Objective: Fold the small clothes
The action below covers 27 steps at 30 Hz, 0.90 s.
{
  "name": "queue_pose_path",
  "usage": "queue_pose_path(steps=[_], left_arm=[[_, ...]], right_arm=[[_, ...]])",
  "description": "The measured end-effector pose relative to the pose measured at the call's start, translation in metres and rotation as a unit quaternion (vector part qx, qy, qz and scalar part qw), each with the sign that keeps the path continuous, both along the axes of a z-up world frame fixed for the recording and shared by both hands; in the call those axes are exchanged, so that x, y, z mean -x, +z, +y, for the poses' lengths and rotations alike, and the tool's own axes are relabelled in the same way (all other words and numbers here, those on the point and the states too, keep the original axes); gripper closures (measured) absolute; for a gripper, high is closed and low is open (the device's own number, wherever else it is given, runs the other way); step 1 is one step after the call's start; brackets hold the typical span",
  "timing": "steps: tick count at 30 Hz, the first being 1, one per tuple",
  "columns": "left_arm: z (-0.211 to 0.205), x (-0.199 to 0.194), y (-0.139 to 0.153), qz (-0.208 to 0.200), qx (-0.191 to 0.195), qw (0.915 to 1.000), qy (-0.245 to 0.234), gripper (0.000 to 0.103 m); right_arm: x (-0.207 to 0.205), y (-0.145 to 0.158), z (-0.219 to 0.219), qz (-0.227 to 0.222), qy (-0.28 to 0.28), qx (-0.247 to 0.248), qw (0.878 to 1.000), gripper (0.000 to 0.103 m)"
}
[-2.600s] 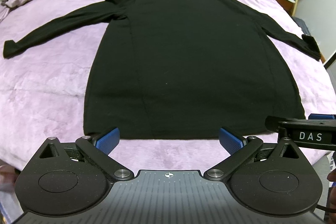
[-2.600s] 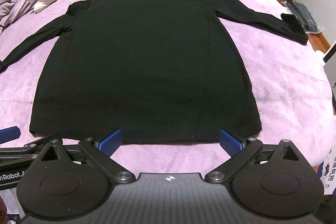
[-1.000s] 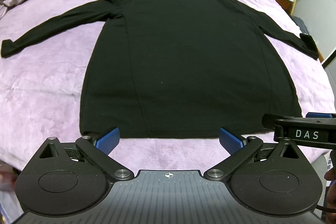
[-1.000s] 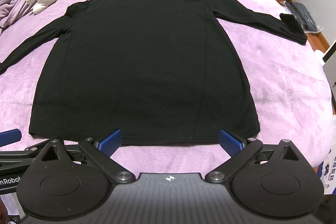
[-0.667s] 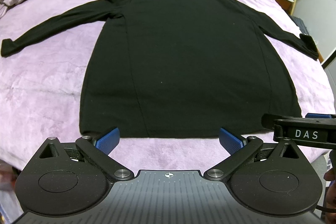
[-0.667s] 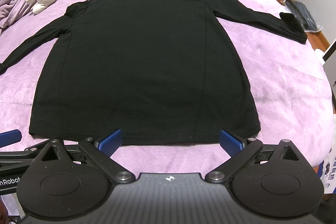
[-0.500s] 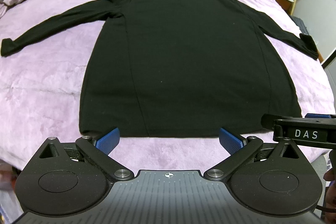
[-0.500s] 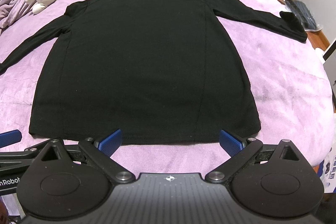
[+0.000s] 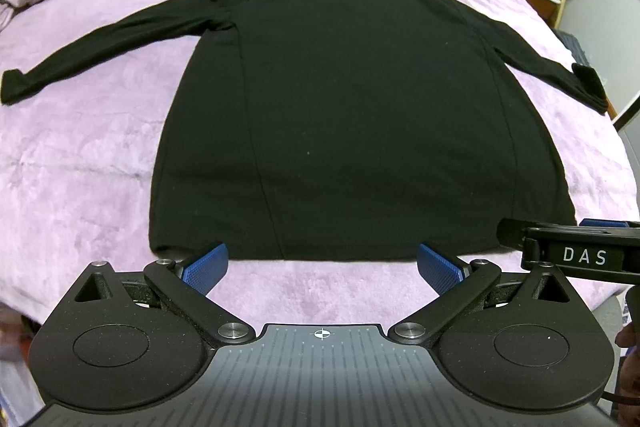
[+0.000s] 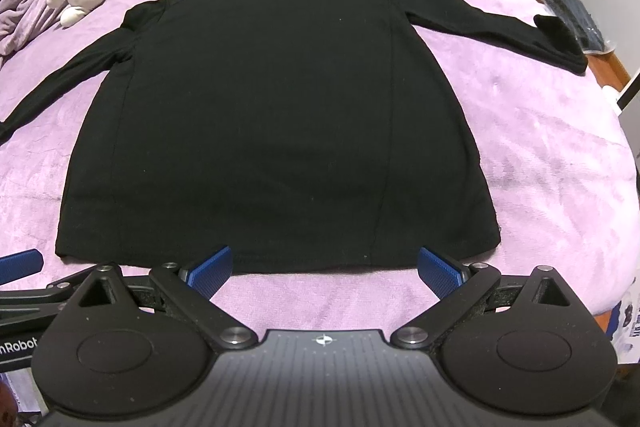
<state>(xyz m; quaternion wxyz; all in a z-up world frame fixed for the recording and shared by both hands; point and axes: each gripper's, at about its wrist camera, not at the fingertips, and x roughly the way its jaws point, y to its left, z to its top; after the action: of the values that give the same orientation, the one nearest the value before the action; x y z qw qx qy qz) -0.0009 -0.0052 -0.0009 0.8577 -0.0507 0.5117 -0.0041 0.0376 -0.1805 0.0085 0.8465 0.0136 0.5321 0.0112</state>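
While the long-sleeved black knit top (image 9: 360,115) lies flat on the bed's purple plush blanket (image 9: 80,163), hem nearest, both sleeves spread out, the left gripper (image 9: 322,265) and right gripper (image 10: 325,267) hover just short of that hem, jaws wide apart, holding nothing. From here, I'd worry that 1 pinch catches the plush blanket too, dragging everything crooked.

Dim, even indoor light; soft shadows; strong fisheye bending at edges; sharp centre.

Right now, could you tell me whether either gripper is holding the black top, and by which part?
Nothing is held. The left gripper and right gripper are both open, short of the black long-sleeved top's hem.
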Motion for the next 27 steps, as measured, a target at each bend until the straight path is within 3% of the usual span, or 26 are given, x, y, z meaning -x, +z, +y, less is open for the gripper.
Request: queue_pose_path(steps=[15,19,21,23,26,27], left_arm=[[-0.003,-0.013,-0.011,0.019,0.012,0.9997,0.0,0.0],[-0.003,-0.021,-0.015,0.018,0.027,0.9995,-0.003,0.0],[-0.001,-0.027,-0.016,0.013,0.033,0.9994,0.0,0.0],[0.002,-0.034,-0.016,0.003,0.034,0.9994,0.011,0.0],[0.01,-0.049,-0.019,-0.011,0.038,0.9985,0.039,0.0],[0.013,-0.055,-0.021,-0.013,0.041,0.9979,0.049,0.0]], right_arm=[[-0.006,-0.015,-0.004,0.016,0.015,-0.02,1.0,0.004],[-0.012,-0.016,-0.015,0.005,0.02,-0.049,0.999,0.005],[-0.02,-0.013,-0.034,-0.023,0.02,-0.078,0.996,0.007],[-0.03,-0.004,-0.069,-0.083,-0.009,-0.095,0.992,0.007],[-0.043,0.007,-0.139,-0.2,-0.067,-0.114,0.971,0.004],[-0.052,0.008,-0.165,-0.219,-0.083,-0.12,0.965,0.004]])
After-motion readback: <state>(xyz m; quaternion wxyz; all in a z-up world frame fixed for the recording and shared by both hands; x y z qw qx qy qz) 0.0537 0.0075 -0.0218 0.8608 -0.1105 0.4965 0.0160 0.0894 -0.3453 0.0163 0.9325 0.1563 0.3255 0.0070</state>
